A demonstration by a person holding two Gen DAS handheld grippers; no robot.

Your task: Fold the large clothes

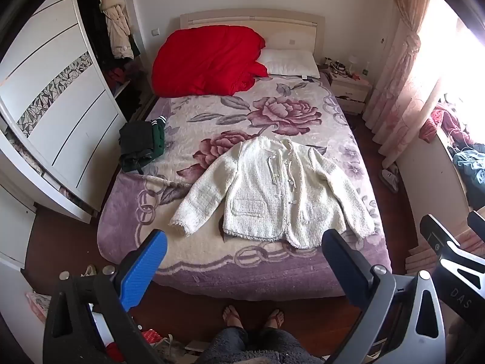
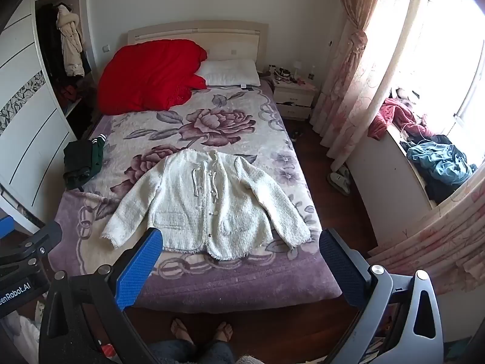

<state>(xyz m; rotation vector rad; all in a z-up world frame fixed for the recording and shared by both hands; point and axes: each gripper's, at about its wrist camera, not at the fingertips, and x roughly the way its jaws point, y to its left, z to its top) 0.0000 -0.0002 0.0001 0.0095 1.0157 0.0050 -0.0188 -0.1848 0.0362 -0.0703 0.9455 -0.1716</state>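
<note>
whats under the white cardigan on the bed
The white cardigan lies flat on the floral blanket; a dark red rose print shows beside its collar. The blanket pattern directly beneath it is covered.

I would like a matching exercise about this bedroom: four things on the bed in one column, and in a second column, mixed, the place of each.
Things:
1. white cardigan
2. red quilt
3. white pillow
4. dark folded clothes

Places:
A. by the headboard, right of the red bedding
B. spread flat near the foot of the bed
C. at the bed's left edge, near the wardrobe
D. piled at the head, left side

Pairs: 1-B, 2-D, 3-A, 4-C
</note>
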